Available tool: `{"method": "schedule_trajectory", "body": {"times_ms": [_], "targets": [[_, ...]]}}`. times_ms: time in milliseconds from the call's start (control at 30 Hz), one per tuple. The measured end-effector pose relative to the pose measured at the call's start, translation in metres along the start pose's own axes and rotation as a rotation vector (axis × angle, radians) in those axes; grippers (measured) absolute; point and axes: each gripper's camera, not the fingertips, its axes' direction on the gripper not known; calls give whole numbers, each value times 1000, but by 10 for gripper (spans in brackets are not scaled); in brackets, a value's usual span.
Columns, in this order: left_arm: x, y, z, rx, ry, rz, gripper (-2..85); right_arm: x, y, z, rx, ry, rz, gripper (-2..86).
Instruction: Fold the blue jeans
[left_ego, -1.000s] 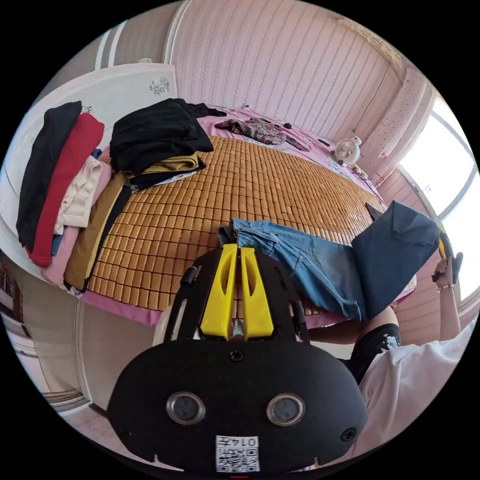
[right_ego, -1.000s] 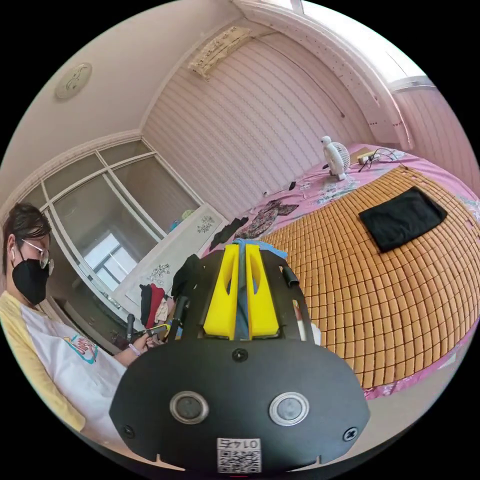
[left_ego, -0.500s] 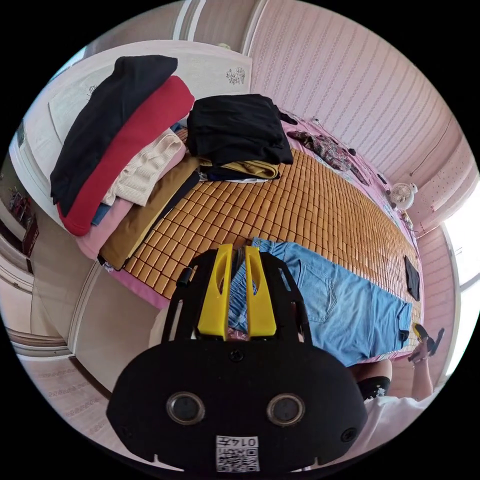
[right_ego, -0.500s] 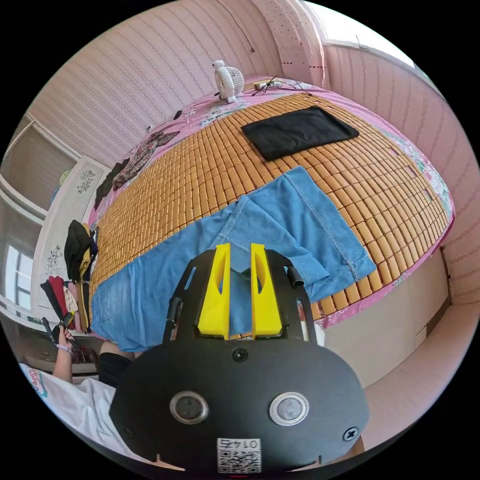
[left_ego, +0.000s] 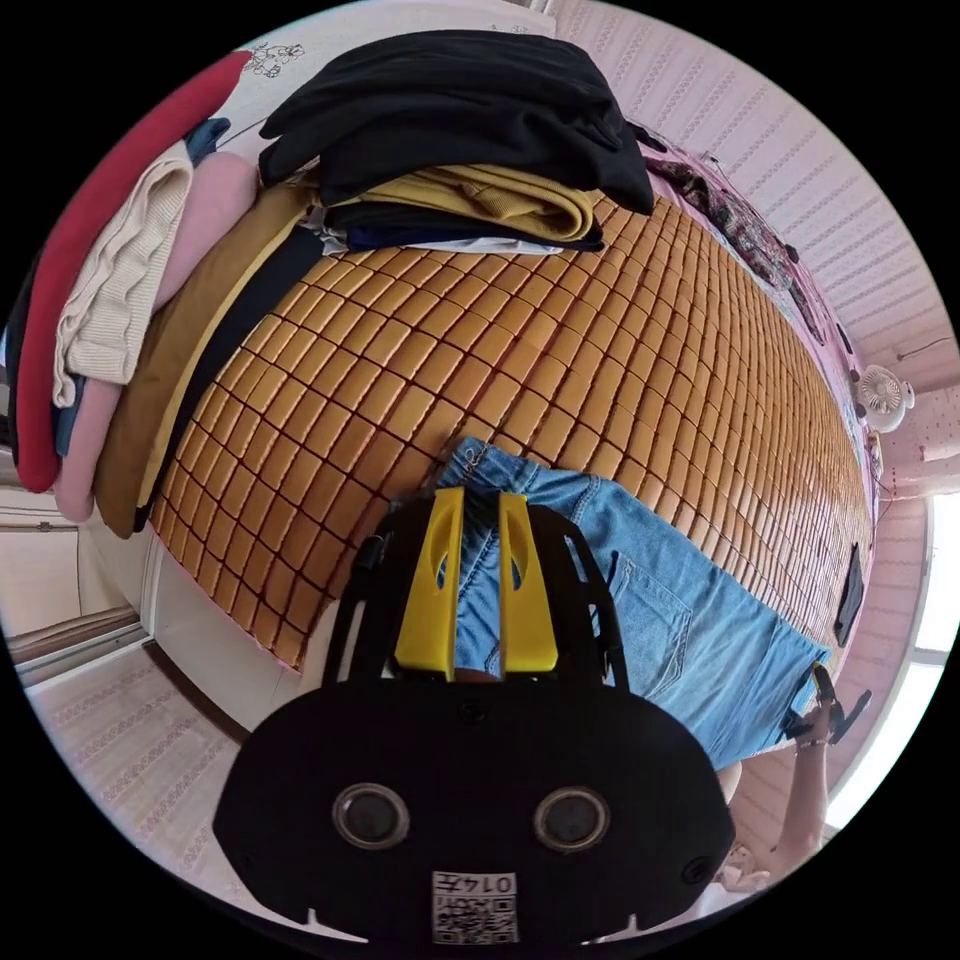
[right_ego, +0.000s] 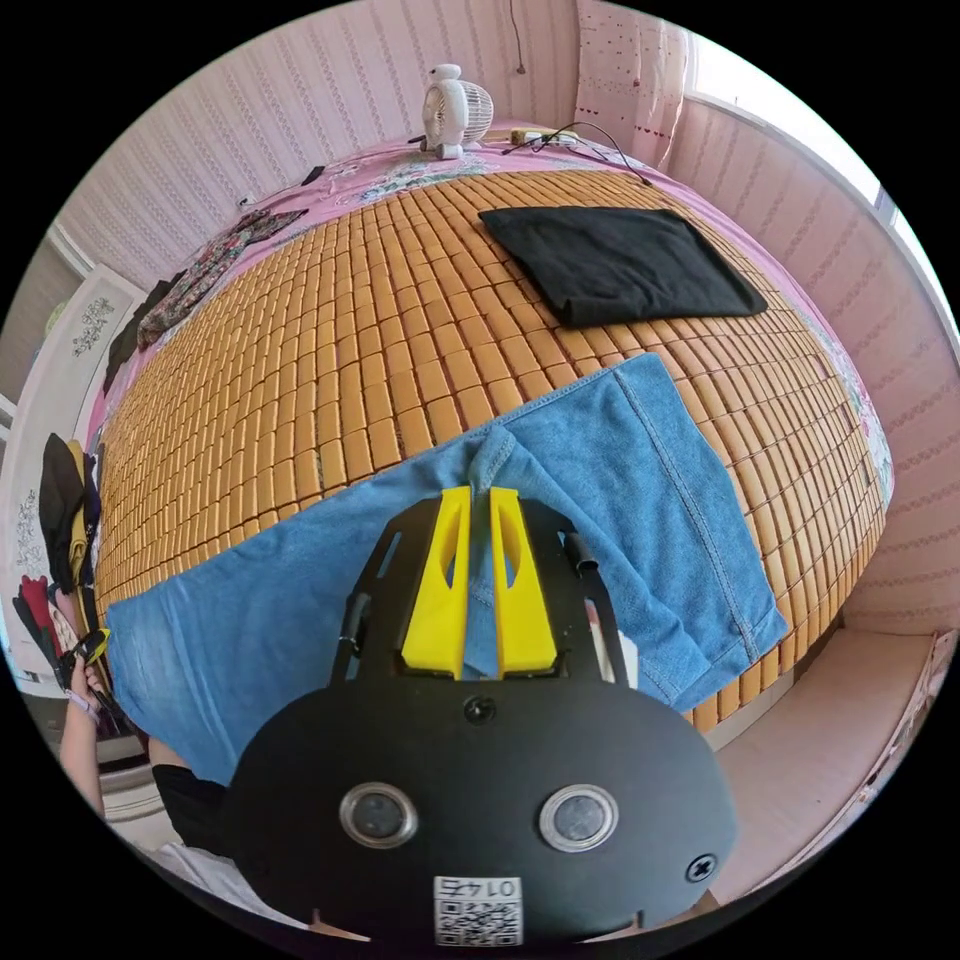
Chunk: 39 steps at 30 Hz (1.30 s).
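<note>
the blue jeans (right_ego: 610, 470) lie flat along the near edge of a bed covered by a mat (right_ego: 380, 330) of small amber tiles. the denim is soft, pale and seamed. the right gripper (right_ego: 480, 497) has its yellow jaws pinched together on a raised fold of denim. the left gripper (left_ego: 478, 497) sits over the waistband (left_ego: 480, 465) end, jaws a little apart with denim between them; whether they grip it i cannot tell. a flat black cloth (right_ego: 615, 260) lies at the far side. folded clothes (left_ego: 450, 130) are stacked at the mat's end.
</note>
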Motion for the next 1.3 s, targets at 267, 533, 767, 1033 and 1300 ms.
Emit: {"method": "schedule_trajectory", "body": {"times_ms": [267,533,767,1033,1300], "targets": [[7,-32,-29,54,39,114,-9,49,3,-64,160,-170,187,-4],[-5,-31,-118,281,330,195,-10,75,43,-198,566,-401,60,-5],[-89,39,-180,474,447,173,-10,94,154,-247,649,-382,-112,-3],[-209,148,-89,216,583,-233,-10,111,262,-140,155,-285,27,15],[-184,126,-96,256,430,-184,-10,92,223,-135,194,-126,82,12]]}}
